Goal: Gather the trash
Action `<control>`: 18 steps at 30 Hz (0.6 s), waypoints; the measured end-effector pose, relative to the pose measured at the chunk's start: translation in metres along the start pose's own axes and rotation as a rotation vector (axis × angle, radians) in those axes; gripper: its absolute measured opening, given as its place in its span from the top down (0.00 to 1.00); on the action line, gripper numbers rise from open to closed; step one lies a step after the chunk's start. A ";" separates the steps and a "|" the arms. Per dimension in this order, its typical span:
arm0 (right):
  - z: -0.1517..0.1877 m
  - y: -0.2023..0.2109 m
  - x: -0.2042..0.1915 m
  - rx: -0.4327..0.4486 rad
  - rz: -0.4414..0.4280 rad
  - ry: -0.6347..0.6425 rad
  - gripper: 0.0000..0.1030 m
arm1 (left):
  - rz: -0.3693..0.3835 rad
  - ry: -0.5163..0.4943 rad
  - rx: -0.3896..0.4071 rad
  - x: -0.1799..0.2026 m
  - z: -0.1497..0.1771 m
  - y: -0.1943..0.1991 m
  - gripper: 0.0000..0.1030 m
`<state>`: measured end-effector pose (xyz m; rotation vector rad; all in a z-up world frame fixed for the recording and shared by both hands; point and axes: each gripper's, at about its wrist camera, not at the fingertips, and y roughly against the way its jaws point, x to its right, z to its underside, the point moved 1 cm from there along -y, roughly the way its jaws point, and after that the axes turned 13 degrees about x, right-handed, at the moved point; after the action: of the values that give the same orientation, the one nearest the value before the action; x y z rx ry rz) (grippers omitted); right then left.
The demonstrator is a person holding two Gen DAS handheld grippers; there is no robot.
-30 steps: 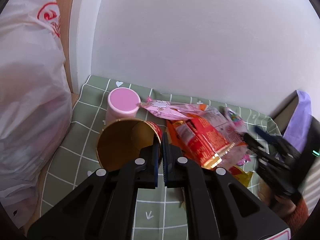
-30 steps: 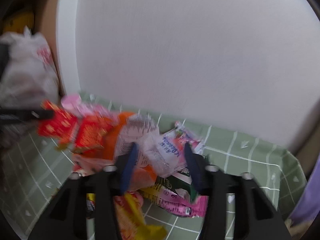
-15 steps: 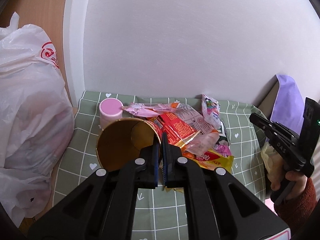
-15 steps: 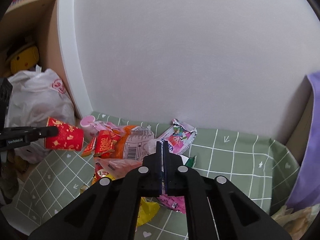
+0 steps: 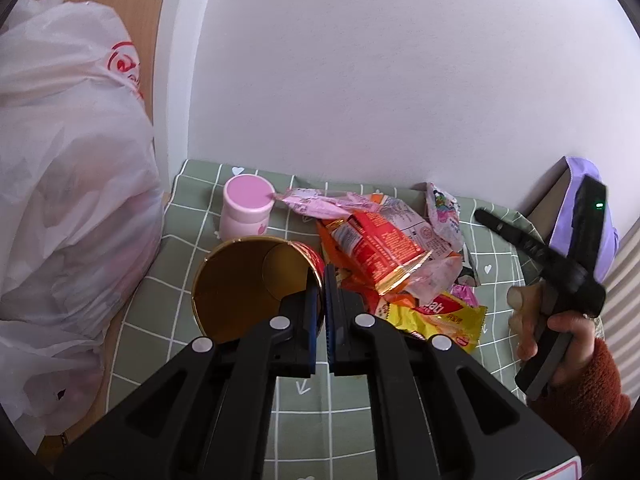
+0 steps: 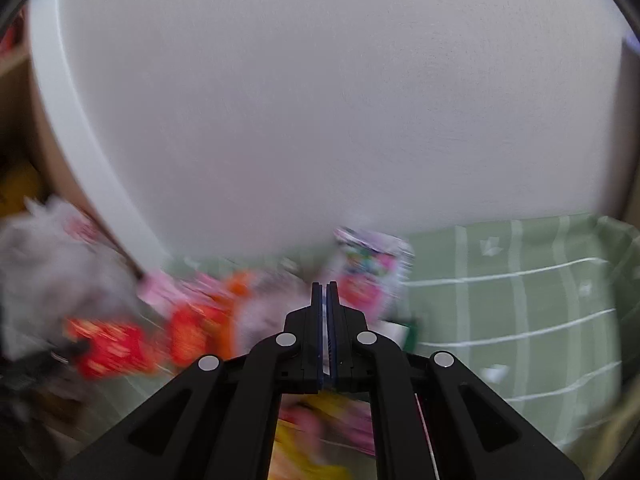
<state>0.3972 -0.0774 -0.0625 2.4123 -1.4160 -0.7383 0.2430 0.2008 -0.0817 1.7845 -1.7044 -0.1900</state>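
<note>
**Cup in hand, wrappers still waiting**

The left gripper (image 5: 324,280) has its fingers clenched on the rim of the red paper cup (image 5: 256,280), holding it tipped with its gold inside facing the camera, above the green checked surface (image 5: 496,248). The right gripper (image 6: 325,292) is clenched on nothing that can be seen. The pile of wrappers (image 5: 384,252) and the yellow packet (image 5: 444,316) lie loose near the pink jar (image 5: 246,208); the white plastic bag (image 5: 68,184) stands at the left. Most collecting looks undone. Against a second ago, the right fingers, then spread over the wrappers, have snapped together and pulled back empty; the cup grip is unchanged.
</note>
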 end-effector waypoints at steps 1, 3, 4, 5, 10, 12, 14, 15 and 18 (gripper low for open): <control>0.000 0.003 -0.004 0.007 -0.010 0.025 0.95 | -0.002 0.002 -0.001 -0.002 0.001 -0.001 0.97; 0.004 0.008 -0.012 -0.019 -0.036 0.096 0.95 | 0.004 0.010 -0.007 -0.004 0.002 -0.002 0.97; 0.007 0.009 -0.015 -0.045 -0.054 0.113 0.95 | 0.008 0.012 -0.014 -0.004 0.003 -0.004 0.97; 0.012 0.009 -0.019 -0.082 -0.083 0.133 0.95 | 0.010 0.013 -0.022 -0.005 0.005 -0.006 0.97; 0.026 0.027 -0.059 -0.099 -0.230 0.268 0.95 | 0.010 0.007 -0.050 -0.006 0.012 -0.011 0.97; 0.032 0.034 -0.076 -0.106 -0.256 0.338 0.95 | 0.005 -0.002 -0.044 -0.006 0.012 -0.010 0.97; 0.041 0.035 -0.089 -0.120 -0.240 0.425 0.95 | 0.002 0.002 -0.034 -0.008 0.009 -0.007 0.97; 0.049 0.035 -0.093 -0.129 -0.254 0.436 0.95 | 0.000 0.003 -0.029 -0.010 0.008 -0.005 0.97; 0.073 0.035 -0.101 -0.218 -0.347 0.423 0.95 | -0.012 0.009 -0.020 -0.015 0.005 -0.002 0.97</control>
<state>0.2915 -0.0038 -0.0778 2.4695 -0.7304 -0.3875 0.2399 0.2129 -0.0920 1.7791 -1.6798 -0.2030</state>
